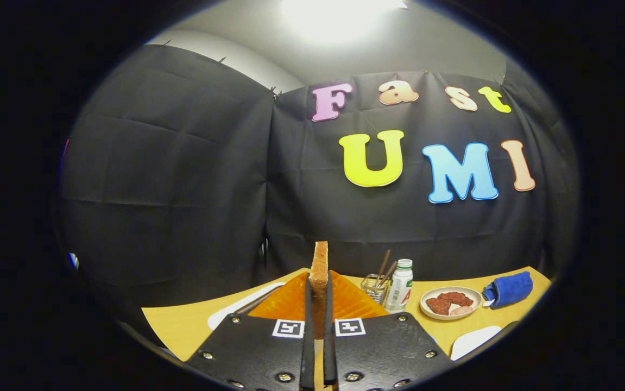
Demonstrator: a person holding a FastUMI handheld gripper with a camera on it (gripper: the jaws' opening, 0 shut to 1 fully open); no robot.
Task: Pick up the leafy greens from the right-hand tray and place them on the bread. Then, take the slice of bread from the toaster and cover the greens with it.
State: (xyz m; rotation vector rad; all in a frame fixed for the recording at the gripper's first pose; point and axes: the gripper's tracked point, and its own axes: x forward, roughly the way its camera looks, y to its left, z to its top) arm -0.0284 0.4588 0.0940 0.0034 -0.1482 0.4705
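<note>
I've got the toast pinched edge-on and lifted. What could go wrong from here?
1. The bread slice stands upright with the gripper shut on its lower part only; most of it sticks up free, so it may pivot or slip in a quick swing.
2. The glass jar with sticks and the small bottle stand just beyond the fingers; a low sweep toward that side could topple them.

Gripper (319, 304) clamped on bread slice (321, 266), held edge-on, upright, lifted above wooden table (182, 326). Right of fingers: glass holder with sticks (377, 285) and small bottle (401, 292) touching or nearly so, blocking close right side. Farther right: plate with meat (450, 303), blue cloth (507, 289), gaps between them. Left of fingers: white tray (236, 312), bare table beyond. Booth wall (182, 190) closes off rear.
</note>
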